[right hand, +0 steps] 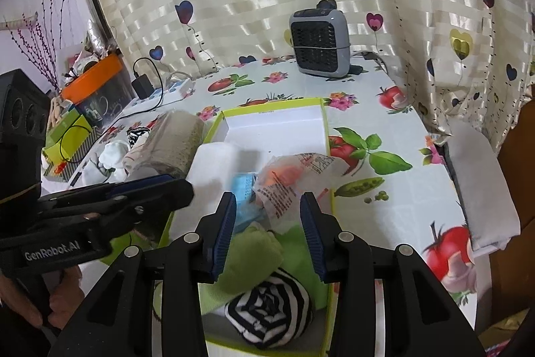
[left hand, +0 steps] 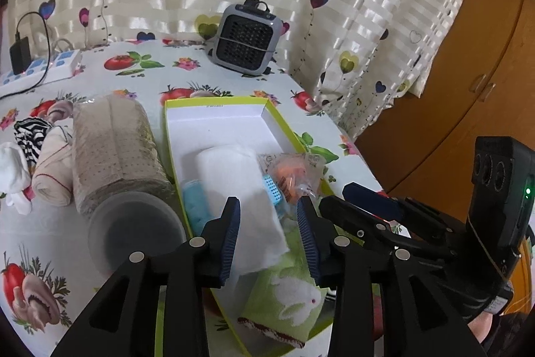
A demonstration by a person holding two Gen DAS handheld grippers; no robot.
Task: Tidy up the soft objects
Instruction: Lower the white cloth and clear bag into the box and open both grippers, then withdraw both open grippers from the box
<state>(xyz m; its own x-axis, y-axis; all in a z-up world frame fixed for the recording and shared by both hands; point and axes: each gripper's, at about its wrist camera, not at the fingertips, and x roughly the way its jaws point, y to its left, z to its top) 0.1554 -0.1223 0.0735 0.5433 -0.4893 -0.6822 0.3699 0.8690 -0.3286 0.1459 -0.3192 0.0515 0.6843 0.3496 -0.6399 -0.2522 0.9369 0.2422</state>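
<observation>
A lime-edged white box (left hand: 214, 112) (right hand: 321, 122) lies on the table. In it are a white folded cloth (left hand: 240, 189) (right hand: 217, 163), a blue cloth (left hand: 197, 206), a crinkly packet with orange contents (left hand: 291, 173) (right hand: 287, 179), a green rabbit towel (left hand: 287, 300) and a black-and-white striped roll (right hand: 267, 306). My left gripper (left hand: 269, 236) is open over the white cloth. My right gripper (right hand: 267, 236) is open above the green towel (right hand: 254, 253) and the striped roll. Left of the box lie a beige perforated roll (left hand: 113, 153), a cream bandage roll (left hand: 53, 169), a striped sock (left hand: 31, 136) and white socks (left hand: 13, 176).
A grey fan heater (left hand: 245, 39) (right hand: 319, 44) stands at the table's back by the heart-print curtain. A power strip with charger (left hand: 40, 69) is at the back left. A grey round lid (left hand: 137, 230) lies by the beige roll. A wooden cabinet (left hand: 468, 72) stands right. A white cloth (right hand: 481, 183) lies at the table's right edge.
</observation>
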